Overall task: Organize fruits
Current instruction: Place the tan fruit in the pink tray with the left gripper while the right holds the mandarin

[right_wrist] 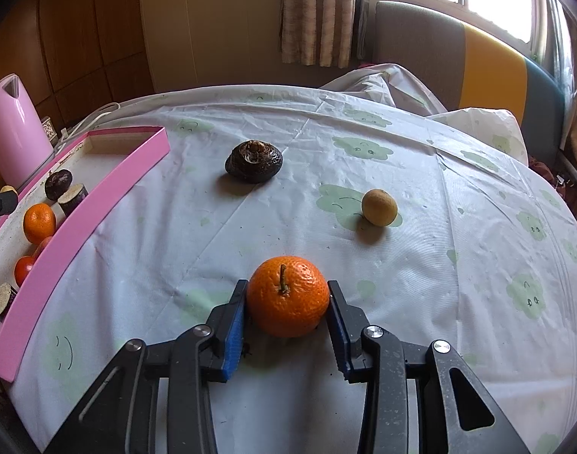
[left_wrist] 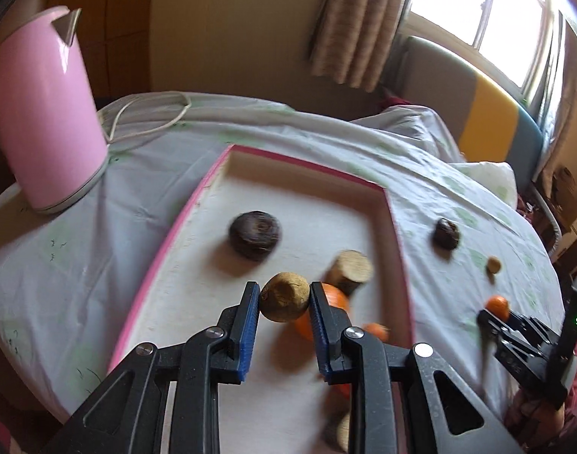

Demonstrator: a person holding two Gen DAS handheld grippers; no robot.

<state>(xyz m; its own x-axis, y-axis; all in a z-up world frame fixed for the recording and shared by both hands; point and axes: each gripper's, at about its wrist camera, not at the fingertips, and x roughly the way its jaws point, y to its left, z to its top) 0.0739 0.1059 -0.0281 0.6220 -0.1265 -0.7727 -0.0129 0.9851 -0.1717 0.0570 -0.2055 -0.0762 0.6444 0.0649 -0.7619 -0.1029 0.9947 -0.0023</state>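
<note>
Left wrist view: I had the left gripper (left_wrist: 284, 299) closed on a small tan fruit (left_wrist: 284, 297), one pad on each flank, held above the near part of the pink tray (left_wrist: 197, 204).
Right wrist view: I had the right gripper (right_wrist: 287, 308) around the mandarin (right_wrist: 287, 295) on the tablecloth (right_wrist: 459, 265); the left pad touched the peel, and I could not tell whether the right pad did.
Tan fruit, handling: I judged it light, firm and dry-skinned; the round shape could roll out of the pads, so the grip across its widest part suited it.
Mandarin, handling: I judged it light, with soft, dimpled peel that gives under pressure; the hold belonged at the equator, stem up, with a gentle squeeze.
Tray contents: a dark round fruit (left_wrist: 255, 236) lay far left; a cut brown piece (left_wrist: 350, 270) and an orange fruit (left_wrist: 336, 302) lay near the right wall.
Loose items: a dark wrinkled fruit (right_wrist: 253, 160) lay far of the mandarin; a second tan fruit (right_wrist: 379, 207) lay to its far right.
Tray position: left of the mandarin, near the pink kettle (left_wrist: 46, 113).
</note>
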